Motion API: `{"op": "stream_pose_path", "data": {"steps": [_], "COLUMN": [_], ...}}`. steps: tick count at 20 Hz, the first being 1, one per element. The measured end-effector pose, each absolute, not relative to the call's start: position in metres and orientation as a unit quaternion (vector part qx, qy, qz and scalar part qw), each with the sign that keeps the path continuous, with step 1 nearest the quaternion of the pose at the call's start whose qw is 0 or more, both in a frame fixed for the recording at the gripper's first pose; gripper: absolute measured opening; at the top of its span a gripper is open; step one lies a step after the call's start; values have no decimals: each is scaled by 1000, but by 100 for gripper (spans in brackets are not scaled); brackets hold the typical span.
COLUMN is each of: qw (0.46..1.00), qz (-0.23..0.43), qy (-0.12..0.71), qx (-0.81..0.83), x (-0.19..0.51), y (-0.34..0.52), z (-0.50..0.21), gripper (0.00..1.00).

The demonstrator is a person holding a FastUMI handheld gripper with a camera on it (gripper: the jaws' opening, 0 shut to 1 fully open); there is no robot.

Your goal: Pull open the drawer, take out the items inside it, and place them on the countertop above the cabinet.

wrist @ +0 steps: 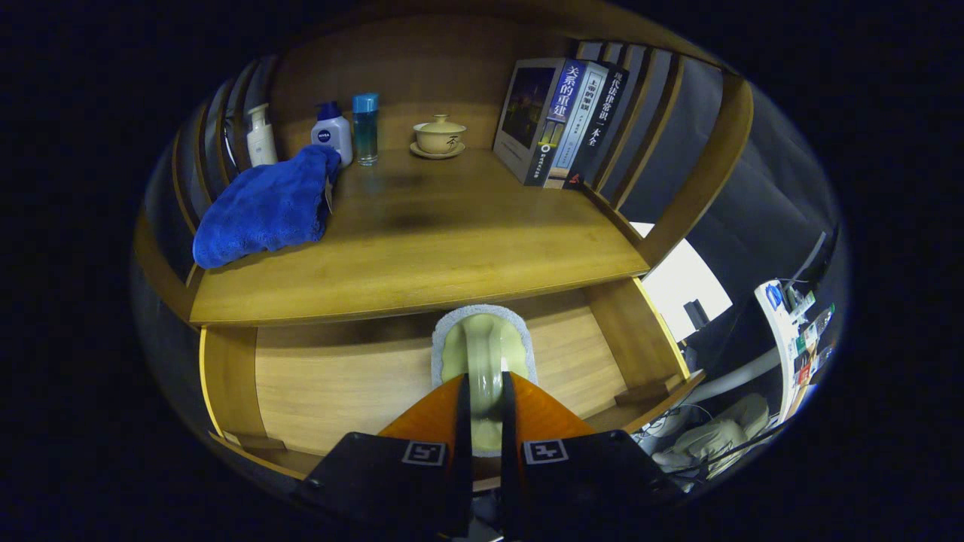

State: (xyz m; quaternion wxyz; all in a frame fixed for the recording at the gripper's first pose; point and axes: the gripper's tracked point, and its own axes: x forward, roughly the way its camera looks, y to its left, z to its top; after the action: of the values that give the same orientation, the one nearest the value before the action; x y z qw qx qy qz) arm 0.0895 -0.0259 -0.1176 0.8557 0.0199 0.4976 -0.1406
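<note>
A handheld gripper (482, 391) reaches into an open wooden drawer (339, 376). Its two fingers sit close together, pinching the arched handle of a pale green scrubbing brush (486, 346) with a grey pad, which lies on the drawer floor. The fingers hide the brush's near end. On the countertop (452, 233) above sit a blue towel (263, 207), three bottles (331, 135), a lidded tea bowl (439, 135) and upright books (561, 120).
</note>
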Motion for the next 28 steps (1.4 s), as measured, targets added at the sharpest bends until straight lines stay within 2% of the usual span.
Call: {"op": "stream_pose_path", "data": {"steps": [4,8,13,28], "qw": [865,888,915,893], "qz": [-152,-153,-113,-31], "qy": [478,434,385,448], "qx": [20,9,40,27], "x": [84,108,160,261], "y": [-31,-40,-44,-38], "z": [-91,-49,-27,-96], "gripper": [24,24,24,24]}}
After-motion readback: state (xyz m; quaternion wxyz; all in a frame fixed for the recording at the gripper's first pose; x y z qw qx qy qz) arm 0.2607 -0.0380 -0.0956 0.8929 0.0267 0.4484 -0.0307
